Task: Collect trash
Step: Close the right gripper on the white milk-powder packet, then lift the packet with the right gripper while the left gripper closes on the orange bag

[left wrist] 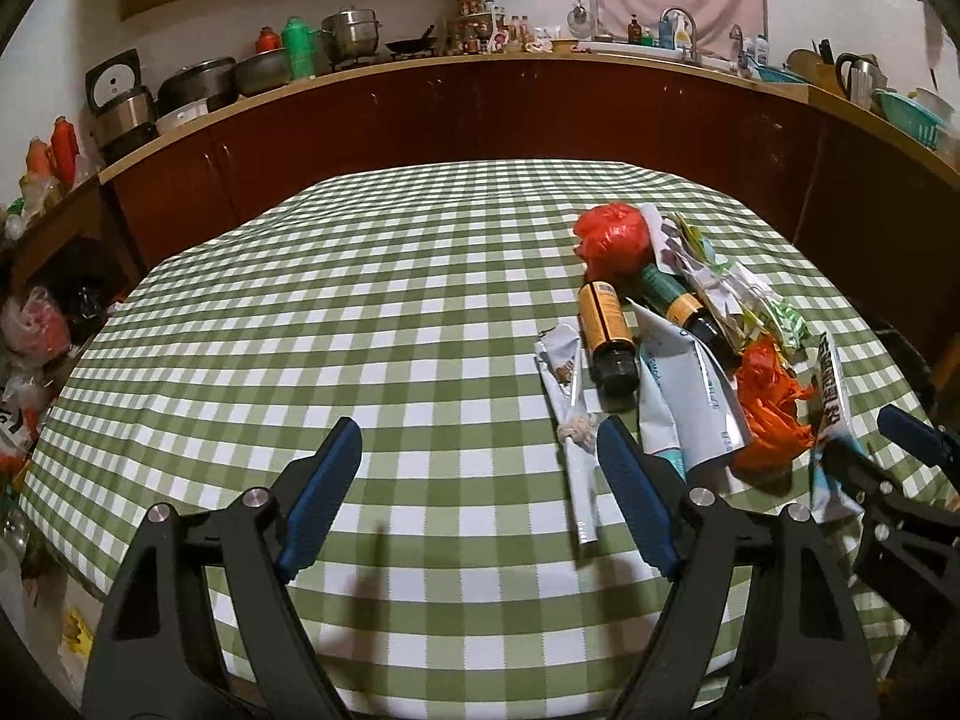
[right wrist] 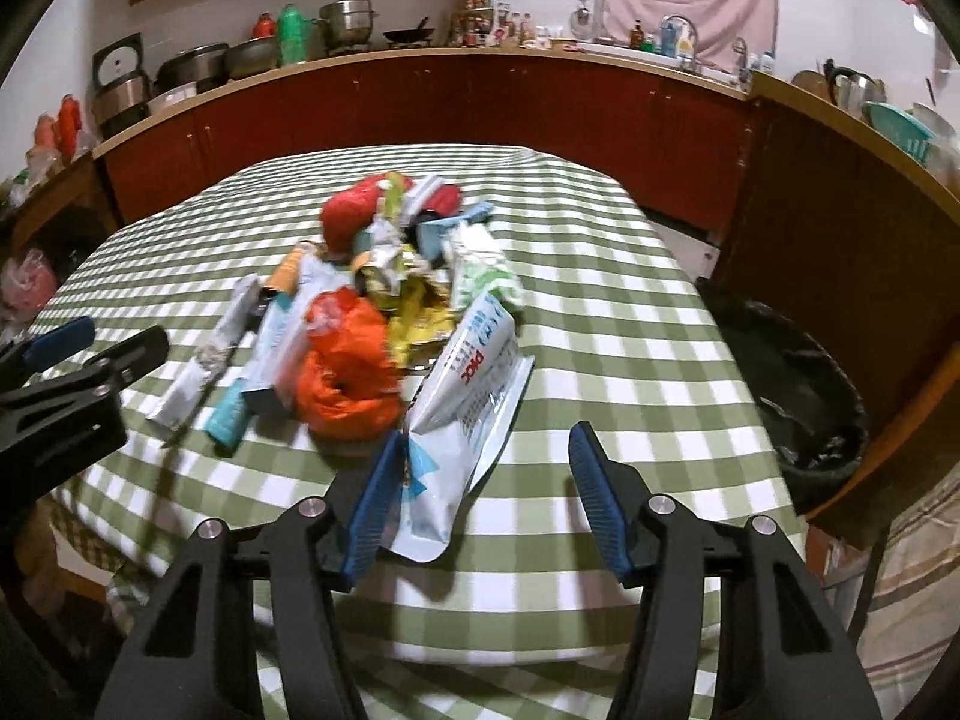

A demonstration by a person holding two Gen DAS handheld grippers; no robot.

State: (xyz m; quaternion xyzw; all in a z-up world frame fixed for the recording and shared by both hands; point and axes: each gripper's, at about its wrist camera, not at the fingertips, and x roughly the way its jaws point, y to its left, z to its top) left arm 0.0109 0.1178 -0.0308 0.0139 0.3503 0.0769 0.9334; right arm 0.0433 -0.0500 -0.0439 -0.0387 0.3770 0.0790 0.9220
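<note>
Right now my right gripper (right wrist: pixel 483 486) has its blue-padded jaws spread wide and holds nothing. The white-and-blue printed plastic pouch (right wrist: pixel 465 408) lies directly ahead of it, its near end reaching in between the jaws and touching or just beside the left pad; I cannot tell which. The pouch's long axis runs away from me, roughly along the fingers, so I judge the jaws would close across its narrow width.

My left gripper (left wrist: pixel 480 480) is also wide open and empty, hovering over bare green-and-white checked tablecloth (left wrist: pixel 360 300). The trash pile sits to the right of it, with a long white wrapper (left wrist: pixel 570 414) lying just beside the right pad. The right gripper is the nearer one to the pouch.

Beyond the pouch, the pile holds a crumpled orange plastic bag (right wrist: pixel 345 372), yellow foil wrappers (right wrist: pixel 420 312), a balled red plastic bag (right wrist: pixel 348 216) at the far end, and two dark brown bottles with yellow labels (left wrist: pixel 606 330).

To the right of the pouch, off the table edge and lower down, stands a round bin lined with a black bag (right wrist: pixel 804 384). I cannot make out anything inside it.
</note>
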